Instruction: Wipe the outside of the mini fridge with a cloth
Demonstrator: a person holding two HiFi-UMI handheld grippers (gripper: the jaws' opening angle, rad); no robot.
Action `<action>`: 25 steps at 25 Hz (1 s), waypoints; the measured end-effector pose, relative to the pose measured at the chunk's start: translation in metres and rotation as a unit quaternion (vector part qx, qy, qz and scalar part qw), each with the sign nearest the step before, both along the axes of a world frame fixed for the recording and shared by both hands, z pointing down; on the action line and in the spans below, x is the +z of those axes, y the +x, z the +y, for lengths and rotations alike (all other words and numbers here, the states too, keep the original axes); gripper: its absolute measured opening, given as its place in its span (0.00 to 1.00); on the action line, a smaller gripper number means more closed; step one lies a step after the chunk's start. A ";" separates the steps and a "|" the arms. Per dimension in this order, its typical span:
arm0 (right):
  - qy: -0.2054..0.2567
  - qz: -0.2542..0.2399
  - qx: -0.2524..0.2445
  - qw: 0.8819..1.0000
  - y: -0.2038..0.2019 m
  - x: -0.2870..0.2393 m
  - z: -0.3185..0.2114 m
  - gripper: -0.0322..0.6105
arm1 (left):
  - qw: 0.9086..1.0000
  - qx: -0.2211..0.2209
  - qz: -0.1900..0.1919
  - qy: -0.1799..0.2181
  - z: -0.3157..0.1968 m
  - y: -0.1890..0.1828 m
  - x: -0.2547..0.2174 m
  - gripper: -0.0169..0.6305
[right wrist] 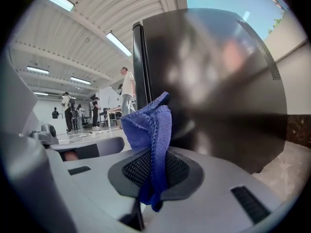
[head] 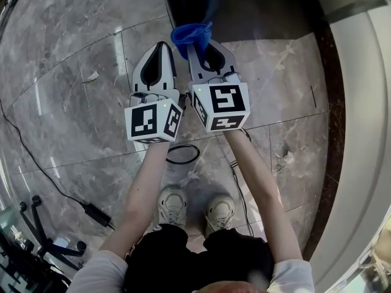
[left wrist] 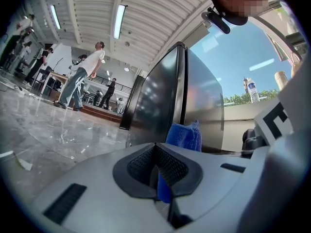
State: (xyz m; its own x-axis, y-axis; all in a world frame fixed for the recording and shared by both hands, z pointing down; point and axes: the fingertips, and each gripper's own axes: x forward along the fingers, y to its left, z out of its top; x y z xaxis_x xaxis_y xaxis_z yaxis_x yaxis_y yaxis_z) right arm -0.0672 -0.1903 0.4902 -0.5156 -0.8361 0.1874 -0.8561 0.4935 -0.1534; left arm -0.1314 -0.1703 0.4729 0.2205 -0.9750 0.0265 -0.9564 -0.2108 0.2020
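Right gripper [right wrist: 153, 171] is clamped on a blue cloth [right wrist: 148, 125], which bunches up out of its jaws toward 12 o'clock. The cloth sits just before the dark mini fridge [right wrist: 209, 81], near the fridge's vertical front corner; whether it touches the surface cannot be told.

Left gripper [left wrist: 156, 164] has its jaws together on nothing and lies just beside the right one at its 9 o'clock, slightly further back from the fridge.

In the head view the fridge stands at 12 o'clock of both grippers. A pale wall [head: 366, 133] with a dark skirting strip runs close by from 1 to 5 o'clock. Marble floor [head: 67, 60] spreads wide from 7 to 11 o'clock. A black cable [head: 182, 154] loops on the floor at 6 o'clock, between the grippers and the person's shoes [head: 173, 205].
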 end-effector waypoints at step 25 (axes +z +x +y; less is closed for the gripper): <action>0.017 0.013 0.164 0.986 0.177 -0.006 -0.042 0.15 | 0.998 0.064 0.005 0.003 -0.009 0.084 0.012 0.03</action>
